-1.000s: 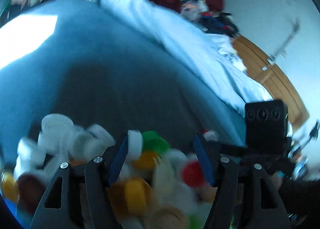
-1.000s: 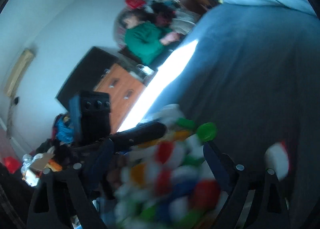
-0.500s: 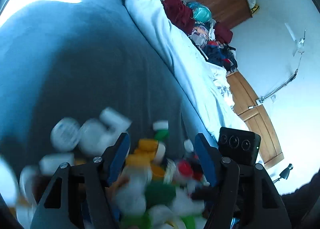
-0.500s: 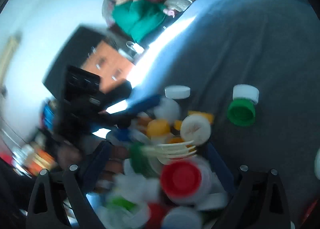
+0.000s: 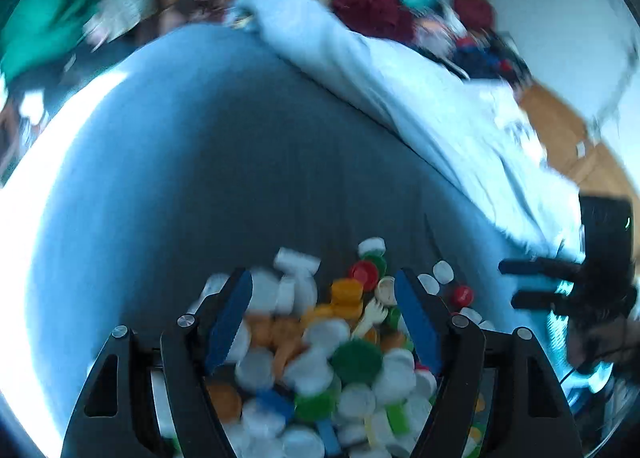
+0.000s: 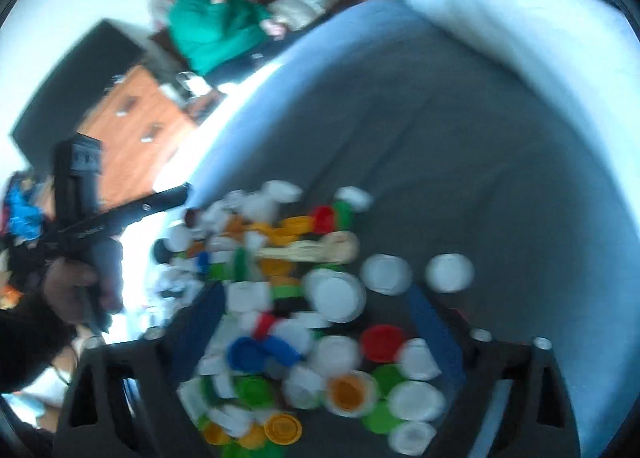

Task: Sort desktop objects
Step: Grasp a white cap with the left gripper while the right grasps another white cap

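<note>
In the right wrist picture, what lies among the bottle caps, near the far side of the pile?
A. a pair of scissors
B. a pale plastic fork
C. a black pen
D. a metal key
B: a pale plastic fork lies on its side in the pile of bottle caps, beyond the open right tongs; its tines show among the orange and white caps.

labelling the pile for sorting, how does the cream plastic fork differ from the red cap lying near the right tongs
The cream plastic fork is long and thin with tines; the red cap is round and squat. The fork is pale cream, the cap bright red. The fork lies across other caps at the far part of the pile; the cap sits nearer the camera, just inside the blue pad. Both rest on the grey cloth, ungripped.
</note>
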